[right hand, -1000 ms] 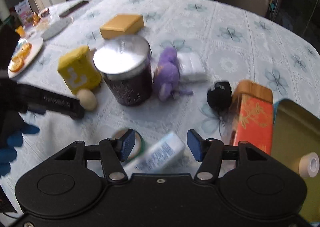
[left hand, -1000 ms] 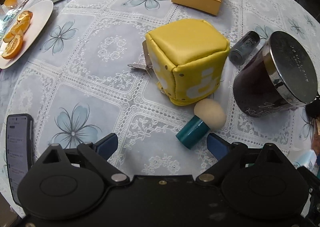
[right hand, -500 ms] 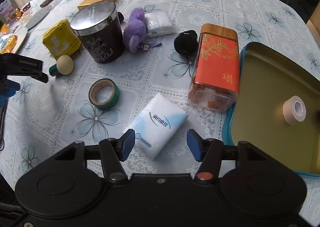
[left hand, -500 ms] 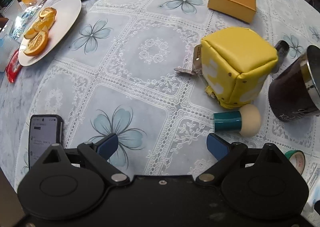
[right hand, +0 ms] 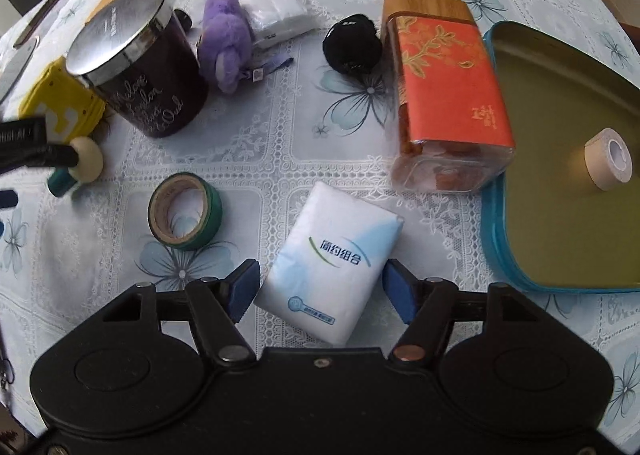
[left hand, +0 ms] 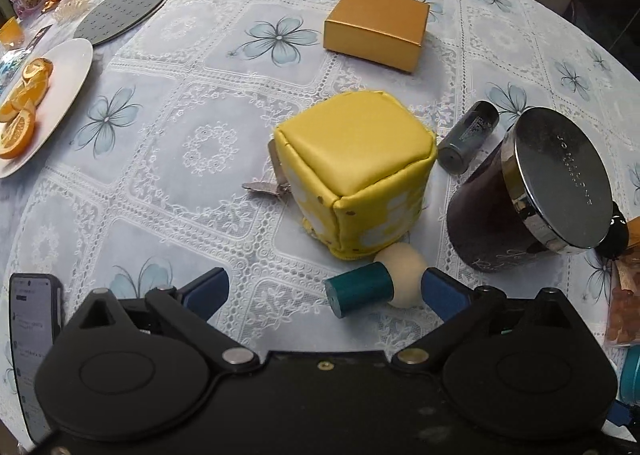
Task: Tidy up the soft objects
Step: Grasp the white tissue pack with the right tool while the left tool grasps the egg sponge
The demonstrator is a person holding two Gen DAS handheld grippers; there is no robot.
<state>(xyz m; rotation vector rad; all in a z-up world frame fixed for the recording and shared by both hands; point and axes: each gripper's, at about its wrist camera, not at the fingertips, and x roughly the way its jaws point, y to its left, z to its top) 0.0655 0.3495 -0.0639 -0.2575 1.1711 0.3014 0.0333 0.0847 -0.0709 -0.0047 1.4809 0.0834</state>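
Just under my right gripper (right hand: 320, 291) lies a white tissue pack (right hand: 330, 255) flat on the table (right hand: 280, 127); the blue pads have just been opening and now stand on either side of the pack's near end without pressing it. To its left a green tape roll (right hand: 185, 211) lies flat. To its right sits a teal-rimmed tin tray (right hand: 490, 215) with a small beige tape roll (right hand: 608, 159) inside. Beyond the pack a clear jar with an orange label (right hand: 444, 95) lies on its side, a black fuzzy ball (right hand: 352, 45) touching its far left corner. Farther back I see a purple plush (right hand: 226, 43), a second white tissue pack (right hand: 276, 13) just beside it, and a dark candle jar with a silver lid (right hand: 140, 63).

On my left side, the left gripper (left hand: 324, 293) has its jaws spread wide, having just opened further, gripping nothing. A teal-handled makeup sponge (left hand: 376, 287) lies between them toward the right pad; whether that pad touches its cream head I cannot tell. Right behind it sits the yellow plush cube (left hand: 352, 167), a metal clip (left hand: 264, 187) at its left. A small dark bottle (left hand: 466, 139) lies between the cube and the candle jar. Farther off rests a gold box (left hand: 376, 29); at far left, a plate of orange slices (left hand: 60, 79).
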